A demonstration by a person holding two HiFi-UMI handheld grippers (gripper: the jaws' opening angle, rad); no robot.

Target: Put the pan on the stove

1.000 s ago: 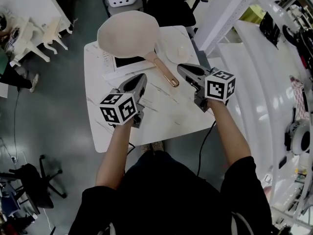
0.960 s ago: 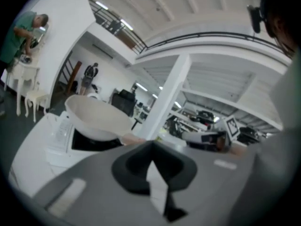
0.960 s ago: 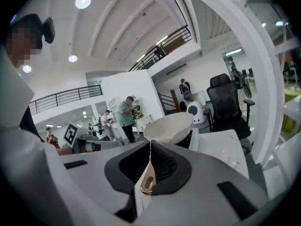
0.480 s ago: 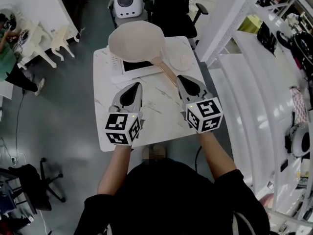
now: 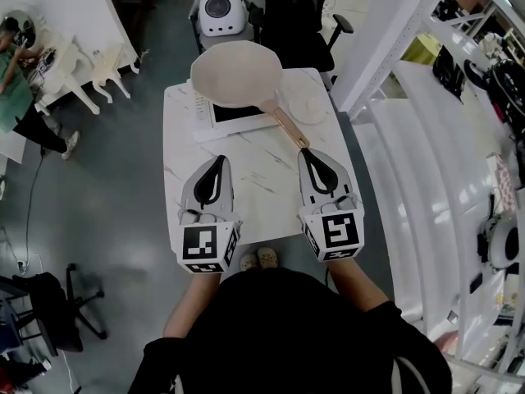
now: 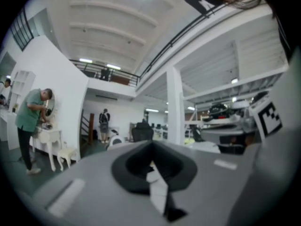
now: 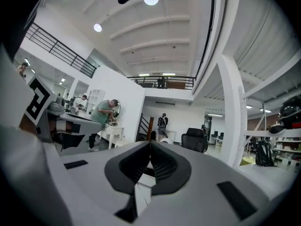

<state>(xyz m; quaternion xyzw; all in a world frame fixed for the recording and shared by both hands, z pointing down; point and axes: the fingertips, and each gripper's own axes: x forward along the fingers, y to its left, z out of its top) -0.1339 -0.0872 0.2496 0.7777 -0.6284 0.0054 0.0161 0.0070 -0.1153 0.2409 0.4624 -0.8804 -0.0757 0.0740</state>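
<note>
A cream-coloured pan [image 5: 238, 74] sits over the far part of a flat white stove [image 5: 239, 115] with a dark top, at the far end of the white marble table [image 5: 254, 189]. The pan's copper handle [image 5: 287, 126] points toward the near right. My left gripper [image 5: 220, 159] hovers over the near left of the table, shut and empty. My right gripper [image 5: 305, 152] hangs just short of the handle's end, also shut and empty. Both gripper views look up into the room, with the left gripper [image 6: 151, 142] and right gripper [image 7: 150, 142] showing closed jaws.
A small white dish [image 5: 308, 103] lies right of the stove. Beyond the table stand a black office chair [image 5: 295, 15] and a round white appliance [image 5: 220, 8]. White stools [image 5: 90, 64] are at left, and white shelving [image 5: 426, 130] runs along the right.
Both grippers have drawn back from beside the pan handle toward the table's near edge. The pan has stayed on the stove.
</note>
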